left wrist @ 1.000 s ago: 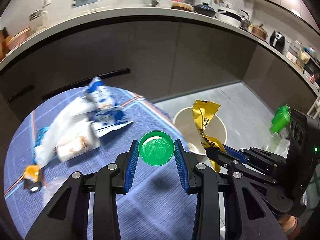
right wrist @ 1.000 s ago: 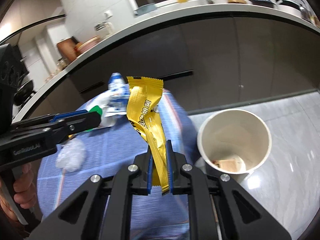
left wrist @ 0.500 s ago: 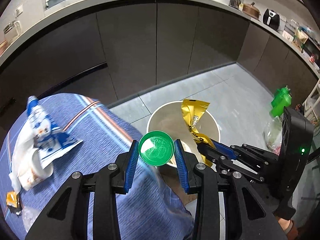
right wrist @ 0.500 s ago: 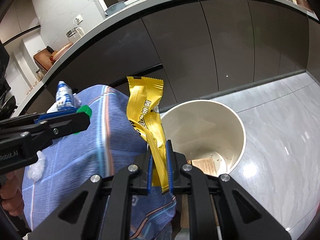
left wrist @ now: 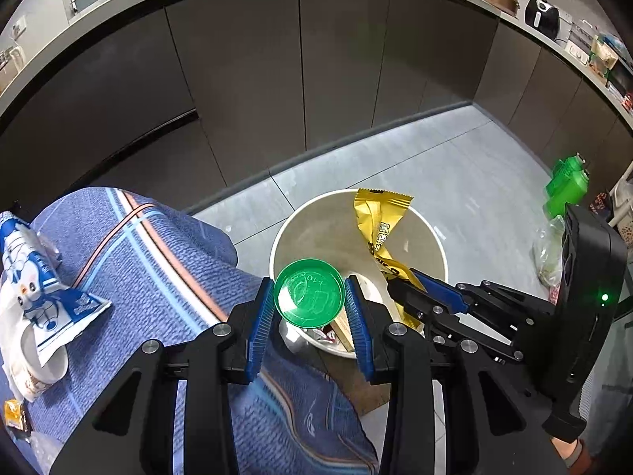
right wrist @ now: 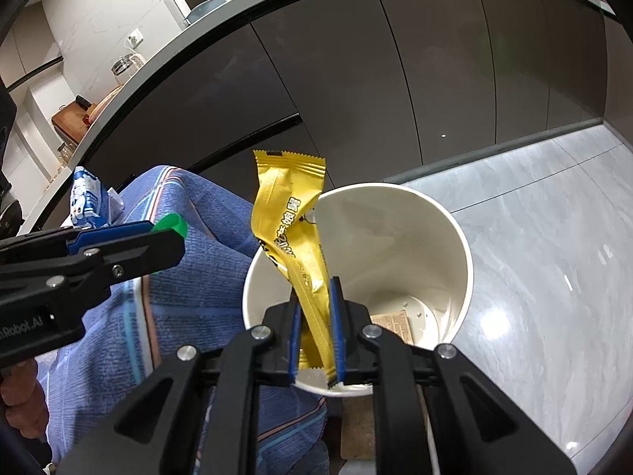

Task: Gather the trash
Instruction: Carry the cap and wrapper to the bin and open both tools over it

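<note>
Left tool [left wrist: 309,305] clamps a green round lid [left wrist: 308,298] at the near-left rim of the white trash bucket [left wrist: 435,245]; right tool [right wrist: 314,326] grips a yellow snack wrapper [right wrist: 290,217] standing over the bucket's mouth, its lower end cut off behind the pads. Bucket bottom mostly hidden, some scraps hard to make out. Blue-white wrapper [left wrist: 35,277] lies far left on the blue striped cloth [left wrist: 166,269] over the worktop, partly cropped

Both wrist cams down, bin [left wrist: 431,237] shared
</note>
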The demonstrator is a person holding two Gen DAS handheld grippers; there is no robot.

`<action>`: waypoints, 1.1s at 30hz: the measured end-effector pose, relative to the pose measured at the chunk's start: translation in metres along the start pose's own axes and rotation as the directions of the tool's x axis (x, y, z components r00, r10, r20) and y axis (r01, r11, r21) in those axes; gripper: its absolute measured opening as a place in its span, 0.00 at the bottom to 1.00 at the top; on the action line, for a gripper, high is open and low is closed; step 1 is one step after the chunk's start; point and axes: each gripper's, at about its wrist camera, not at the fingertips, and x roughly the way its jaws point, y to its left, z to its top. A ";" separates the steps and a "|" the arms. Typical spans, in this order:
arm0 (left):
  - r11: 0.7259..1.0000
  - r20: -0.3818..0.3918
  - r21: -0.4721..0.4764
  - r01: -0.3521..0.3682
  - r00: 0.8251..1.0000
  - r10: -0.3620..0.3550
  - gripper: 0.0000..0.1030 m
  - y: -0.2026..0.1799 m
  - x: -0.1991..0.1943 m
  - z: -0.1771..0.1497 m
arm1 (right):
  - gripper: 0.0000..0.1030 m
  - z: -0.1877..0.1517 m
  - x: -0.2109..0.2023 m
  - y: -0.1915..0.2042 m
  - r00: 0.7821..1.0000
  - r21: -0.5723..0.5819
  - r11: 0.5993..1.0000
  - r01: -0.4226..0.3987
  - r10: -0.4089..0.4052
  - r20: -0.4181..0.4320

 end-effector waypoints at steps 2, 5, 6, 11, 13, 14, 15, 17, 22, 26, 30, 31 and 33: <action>1.000 0.003 0.008 -0.008 1.000 0.008 0.34 -0.003 0.003 0.002 | 0.17 0.001 0.004 -0.001 1.000 -0.004 1.000 0.004 -0.004 -0.002; 1.000 0.019 0.015 -0.028 0.999 0.027 0.41 -0.004 0.006 0.004 | 0.26 0.001 0.008 -0.002 1.000 -0.016 1.000 0.006 -0.006 0.003; 0.999 0.028 0.016 -0.036 0.999 0.035 0.59 -0.005 0.006 0.004 | 0.43 0.000 0.008 -0.001 1.000 -0.019 1.000 0.005 -0.005 0.010; 0.997 0.101 -0.020 -0.072 0.992 0.074 0.88 0.001 -0.004 0.008 | 0.64 -0.003 0.007 -0.003 0.999 -0.054 0.998 0.016 -0.014 0.043; 0.996 0.106 -0.043 -0.075 0.991 0.080 0.93 0.006 -0.006 0.008 | 0.69 -0.004 0.007 -0.003 0.999 -0.058 0.998 0.015 -0.013 0.044; 0.995 0.112 -0.058 -0.086 0.989 0.092 0.92 0.009 -0.007 0.008 | 0.72 -0.005 0.007 -0.003 0.999 -0.059 0.998 0.013 -0.011 0.044; 0.993 0.113 -0.069 -0.097 0.988 0.105 0.92 0.011 -0.007 0.008 | 0.79 -0.005 0.007 -0.002 0.999 -0.063 0.998 0.013 -0.010 0.046; 0.991 0.098 -0.084 -0.105 0.989 0.113 0.92 0.015 -0.007 0.006 | 0.83 -0.006 0.006 -0.002 0.999 -0.070 0.997 0.013 -0.009 0.052; 0.989 0.083 -0.103 -0.105 0.990 0.114 0.92 0.020 -0.008 0.006 | 0.88 -0.005 0.005 0.002 0.998 -0.074 0.997 0.010 -0.006 0.055; 0.989 0.085 -0.106 -0.107 0.990 0.117 0.92 0.021 -0.012 0.004 | 0.90 -0.005 0.002 0.004 0.998 -0.077 0.997 0.012 -0.008 0.056; 0.988 0.085 -0.113 -0.106 0.990 0.116 0.92 0.025 -0.015 0.003 | 0.93 -0.004 0.000 0.008 0.998 -0.077 0.997 0.015 -0.010 0.060; 0.988 0.085 -0.115 -0.106 0.990 0.116 0.92 0.026 -0.016 0.003 | 0.95 -0.004 -0.001 0.009 0.998 -0.077 0.997 0.016 -0.011 0.062; 0.987 0.086 -0.118 -0.107 0.989 0.117 0.92 0.028 -0.018 0.003 | 0.97 -0.002 -0.003 0.011 0.998 -0.078 0.997 0.014 -0.009 0.065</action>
